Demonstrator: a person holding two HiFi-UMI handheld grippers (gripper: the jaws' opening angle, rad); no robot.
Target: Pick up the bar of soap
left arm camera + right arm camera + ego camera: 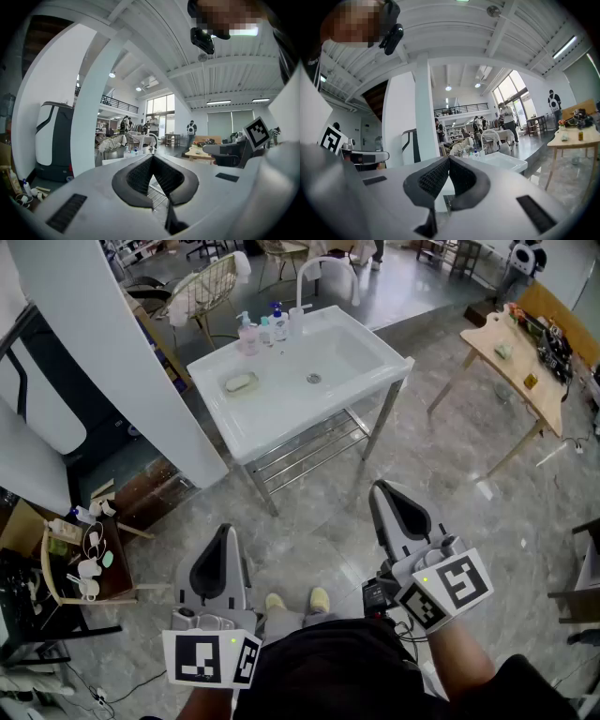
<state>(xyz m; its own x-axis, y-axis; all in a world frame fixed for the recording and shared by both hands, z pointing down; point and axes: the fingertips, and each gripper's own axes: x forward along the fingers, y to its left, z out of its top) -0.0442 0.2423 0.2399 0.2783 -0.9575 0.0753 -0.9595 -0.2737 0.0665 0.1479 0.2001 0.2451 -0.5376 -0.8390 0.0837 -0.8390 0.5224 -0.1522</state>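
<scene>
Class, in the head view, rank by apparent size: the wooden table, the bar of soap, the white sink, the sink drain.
1. white sink
2. wooden table
3. bar of soap
4. sink drain

The bar of soap (240, 382) lies on the ledge of the sink (274, 420), left of the drain (314, 379). At the sink's back edge stand bottles (258, 332), with the faucet (317, 273) to their right. A wire shelf (314, 444) sits under the sink. A column (112, 362) stands left of the sink, a chair (208, 285) behind it and a desk (514, 371) well to its right. The left tongs (225, 532) and right tongs (380, 488) are before the sink, well apart from it.
</scene>
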